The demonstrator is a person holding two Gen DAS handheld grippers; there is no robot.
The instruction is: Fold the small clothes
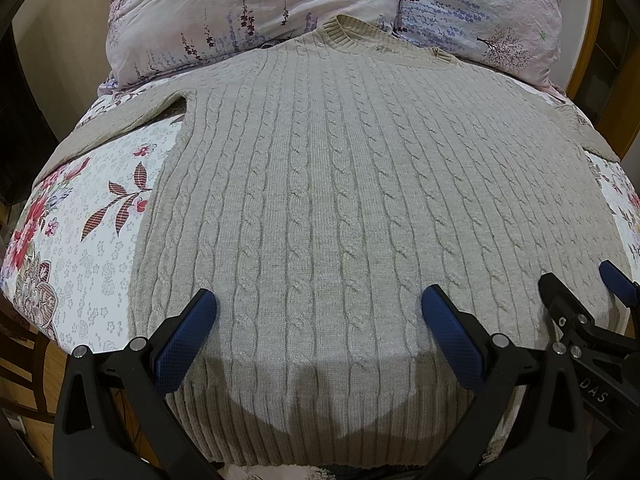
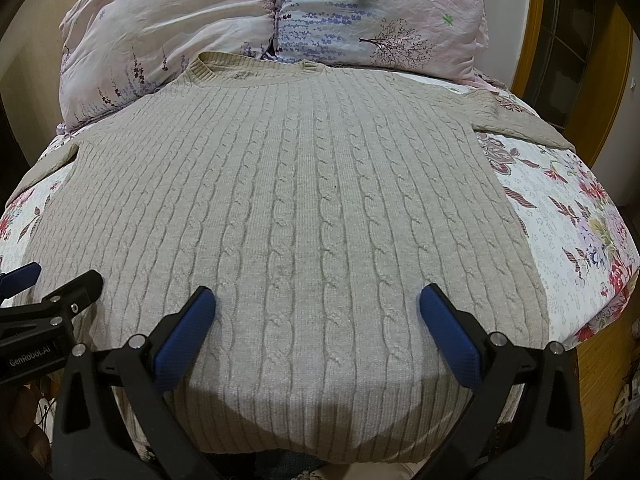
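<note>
A beige cable-knit sweater [image 1: 332, 184] lies flat on the bed, collar at the far end near the pillows, ribbed hem at the near edge. It also shows in the right wrist view [image 2: 296, 200]. Its sleeves spread out to the left [image 1: 120, 124] and right [image 2: 516, 116]. My left gripper [image 1: 318, 304] is open and empty, hovering over the hem's left half. My right gripper [image 2: 316, 302] is open and empty over the hem's right half. The right gripper shows at the right edge of the left wrist view [image 1: 580, 284], and the left gripper at the left edge of the right wrist view [image 2: 52, 276].
The bed has a floral sheet [image 1: 88, 240] [image 2: 568, 232]. Two pale floral pillows [image 1: 248, 12] [image 2: 380, 12] lie behind the collar. A yellow wooden frame [image 2: 532, 32] stands at the right. Wooden floor [image 2: 600, 356] lies beside the bed.
</note>
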